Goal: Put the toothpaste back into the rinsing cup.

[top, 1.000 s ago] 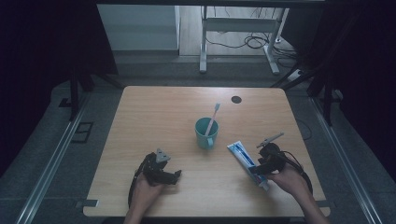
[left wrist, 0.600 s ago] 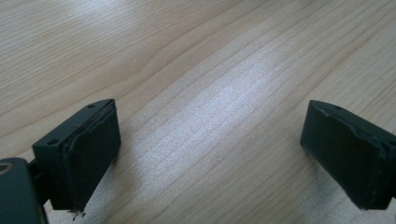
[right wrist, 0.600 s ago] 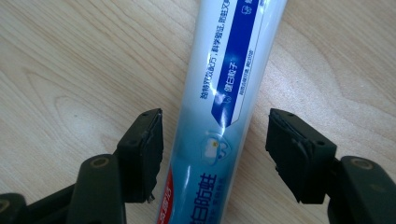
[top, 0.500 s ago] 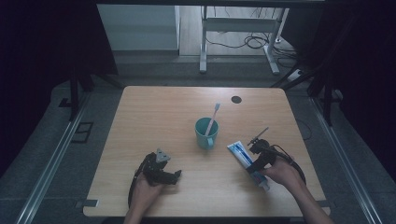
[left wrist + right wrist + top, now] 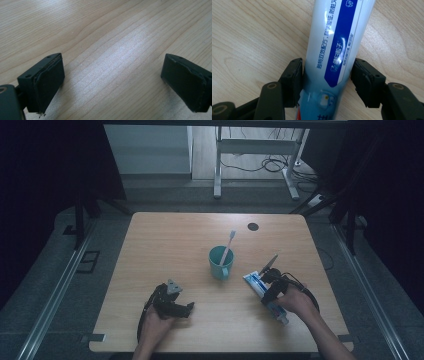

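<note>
Blue-white toothpaste tube [image 5: 334, 50] flat on table [image 5: 249, 37] | btwn R gripper [image 5: 327, 82] jaws — closing, touching both sides | L gripper [image 5: 112, 82] open

high view dim, dark surround | gripper views brighter, sharp | glare streak on table [image 5: 117, 47] wood

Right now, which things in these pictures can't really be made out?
- Toothpaste tube: both ends cut off by the right gripper view's edges; in the high view the right gripper covers its middle.
- Toothbrush: lower end hidden inside the teal cup.
- Tube print: too small in the high view.
</note>
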